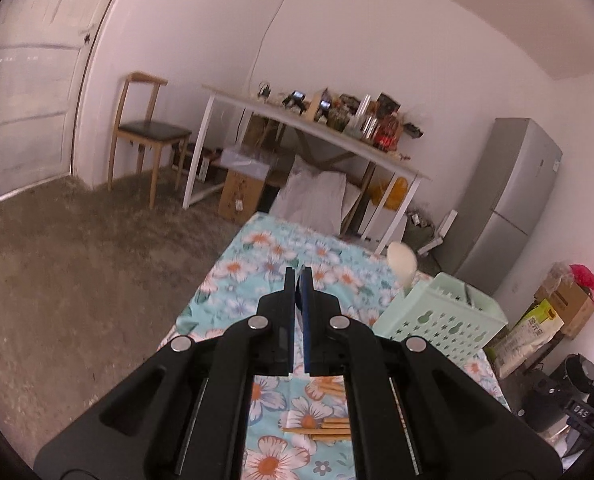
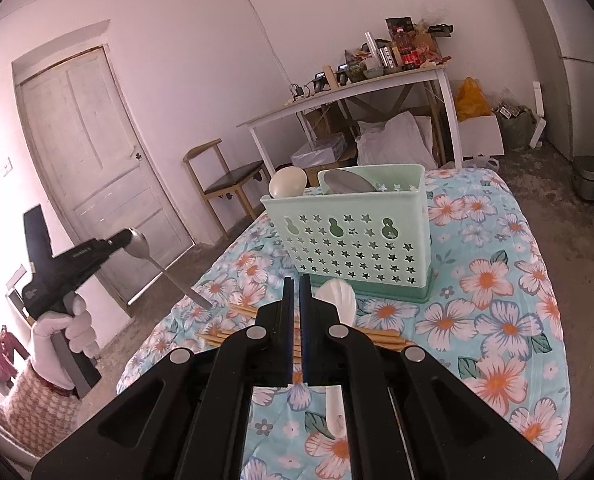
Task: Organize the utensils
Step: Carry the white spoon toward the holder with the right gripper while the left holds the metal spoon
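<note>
Your left gripper (image 2: 131, 236) clenches a metal spoon (image 2: 165, 268) by its bowl; your right gripper (image 2: 295, 280) is clenched empty, hiding part of the chopsticks (image 2: 381, 336).

The left gripper (image 1: 298, 276) was up over a table with a flowery cloth (image 1: 257, 256). Its two black fingers were pressed together, and a thin dark round edge peeked out between the tips; I could not tell what it was. At four o'clock from the tips stood a green basket (image 1: 441, 320) with star holes. A white spoon (image 1: 402, 258) stuck up at its far corner. Down at six o'clock some wooden chopsticks (image 1: 325, 430) lay flat on the cloth.
</note>
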A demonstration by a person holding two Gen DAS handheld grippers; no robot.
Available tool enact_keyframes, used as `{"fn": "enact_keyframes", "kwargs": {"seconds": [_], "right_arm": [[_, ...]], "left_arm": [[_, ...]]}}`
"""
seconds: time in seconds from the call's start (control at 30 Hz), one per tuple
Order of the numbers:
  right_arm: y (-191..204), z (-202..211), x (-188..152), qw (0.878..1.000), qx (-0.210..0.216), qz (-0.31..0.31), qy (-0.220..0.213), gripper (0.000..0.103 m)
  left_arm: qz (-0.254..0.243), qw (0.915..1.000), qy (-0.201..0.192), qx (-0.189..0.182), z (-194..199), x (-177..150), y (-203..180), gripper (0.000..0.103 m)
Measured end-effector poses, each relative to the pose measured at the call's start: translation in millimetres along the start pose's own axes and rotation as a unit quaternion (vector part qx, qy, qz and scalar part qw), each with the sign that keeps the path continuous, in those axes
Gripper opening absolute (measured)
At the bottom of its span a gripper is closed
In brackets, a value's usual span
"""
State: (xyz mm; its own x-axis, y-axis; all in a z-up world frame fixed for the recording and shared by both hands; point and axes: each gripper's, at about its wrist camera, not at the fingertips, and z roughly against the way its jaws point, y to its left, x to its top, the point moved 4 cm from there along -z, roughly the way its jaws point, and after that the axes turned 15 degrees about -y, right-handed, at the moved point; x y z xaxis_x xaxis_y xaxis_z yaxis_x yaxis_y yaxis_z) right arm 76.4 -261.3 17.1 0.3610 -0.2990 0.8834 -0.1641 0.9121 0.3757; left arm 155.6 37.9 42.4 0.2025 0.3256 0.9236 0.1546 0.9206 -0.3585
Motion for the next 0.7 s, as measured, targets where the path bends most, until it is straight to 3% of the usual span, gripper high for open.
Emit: {"fn": "enact_keyframes", "kwargs": {"seconds": [0.17,0.33,0.37,0.47,0.6,0.7], "right_arm": [[-1,-1,-2,1.0,-0.003,-0.004,0.011,0.003],[-7,-14,-17,0.998,-0.009,-0.015,0.065,0.005],[-8,-19,-21,0.997,-0.008,-0.015,0.076,0.007],[-8,-33,-31,0.995,-0.011,-0.009,0.104,0.038],[-1,-60,-48,0.99,-0.009,0.022,0.141,0.051],[3,-87,-62,0.984,-0.02,0.054,0.17,0.052]], "left_arm": [[-0.005,0.9999,-0.009,0.001,6,7,-4,0.002],[0.004,0.9999,0.007,0.01,2,0,1,0.002],[0.006,0.9998,0.012,0.012,0,-4,3,0.002],[0.013,0.9995,0.023,0.016,-5,-13,7,0.002],[0.022,0.9989,0.036,0.02,-11,-22,15,0.002],[0.029,0.9985,0.043,0.021,-15,-27,21,0.003]]}}
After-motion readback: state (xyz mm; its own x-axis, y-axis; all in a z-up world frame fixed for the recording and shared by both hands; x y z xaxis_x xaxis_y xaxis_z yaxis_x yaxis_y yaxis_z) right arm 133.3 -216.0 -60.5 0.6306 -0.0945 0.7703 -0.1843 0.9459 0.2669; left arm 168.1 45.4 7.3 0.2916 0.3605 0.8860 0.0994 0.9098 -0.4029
